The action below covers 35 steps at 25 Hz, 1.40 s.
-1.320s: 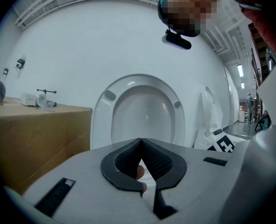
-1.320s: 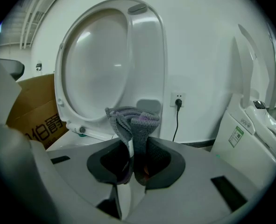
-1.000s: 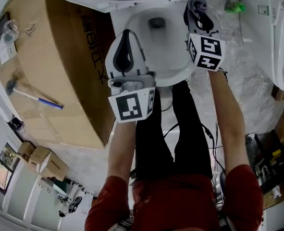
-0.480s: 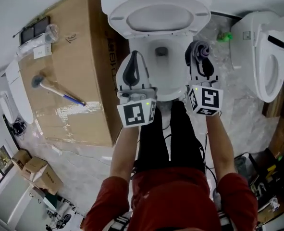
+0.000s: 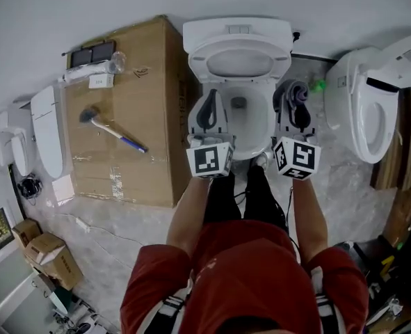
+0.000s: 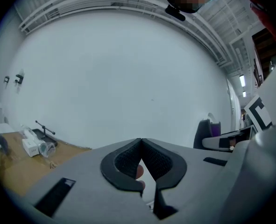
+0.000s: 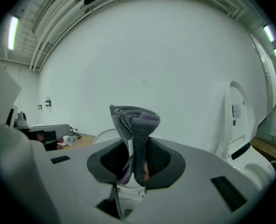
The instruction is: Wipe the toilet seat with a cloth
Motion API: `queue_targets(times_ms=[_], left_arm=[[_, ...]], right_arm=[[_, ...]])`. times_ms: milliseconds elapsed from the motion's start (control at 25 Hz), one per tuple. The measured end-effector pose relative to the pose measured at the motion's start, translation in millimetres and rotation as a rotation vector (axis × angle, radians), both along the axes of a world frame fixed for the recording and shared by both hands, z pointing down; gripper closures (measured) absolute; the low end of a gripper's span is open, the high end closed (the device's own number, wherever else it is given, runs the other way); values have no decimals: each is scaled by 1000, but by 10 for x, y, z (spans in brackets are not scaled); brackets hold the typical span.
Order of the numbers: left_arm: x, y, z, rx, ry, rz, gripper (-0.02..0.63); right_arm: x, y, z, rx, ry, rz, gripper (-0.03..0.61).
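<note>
Your right gripper (image 5: pixel 293 100) is clamped on the grey-purple cloth (image 7: pixel 136 124), held over the right edge of the toilet (image 5: pixel 237 30). Your left gripper (image 5: pixel 209 104) is closed and empty, over the toilet's left edge.

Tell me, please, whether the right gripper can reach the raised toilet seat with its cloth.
Probably yes: the right gripper, shut on the cloth, hangs beside the bowl, and nothing stands between it and the raised seat.

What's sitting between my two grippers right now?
In the head view, the open toilet bowl shows between the left gripper and the right gripper, whose jaws are shut on the cloth.
</note>
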State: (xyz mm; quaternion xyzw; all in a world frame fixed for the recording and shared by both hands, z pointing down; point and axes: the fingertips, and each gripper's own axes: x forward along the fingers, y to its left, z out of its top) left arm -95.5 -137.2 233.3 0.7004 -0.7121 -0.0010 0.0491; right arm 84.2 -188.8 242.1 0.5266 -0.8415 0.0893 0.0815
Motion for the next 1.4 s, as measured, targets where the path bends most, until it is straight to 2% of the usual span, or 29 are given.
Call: queue_targets(times_ms=[160,280,360,440,600,680,960,1120,1240,1400], left_arm=[[37,-70,-113,-20,-66,36,601],[48,-204,-122,-65,-95,60,600],[74,-307,-122,-96,-147,80,600],[112,-431,-109,-135,-226,113,598],[206,-749,111,-285,-431,212,490],[216,-904,207,-337,-556,243,469],[273,-1358,461,-422,-956,366,452],[279,-1531,614,-472,-1109,402,449],[279,-1624,697,-475,-1223,419,448],[236,-1698,683,-487,-1275,398,453]], right_arm=[[40,-35,-140,4,-5,14,485],[80,-21,-183,-4,-16,28,485],[101,3,-209,-8,-13,28,485],[124,25,-251,-9,-10,29,485],[174,46,-345,-1,-11,34,485],[203,64,-377,4,-5,37,485],[357,171,-352,-15,29,48,485],[471,224,-374,-18,47,58,485],[546,251,-381,-19,55,68,485],[593,280,-370,-24,56,75,485]])
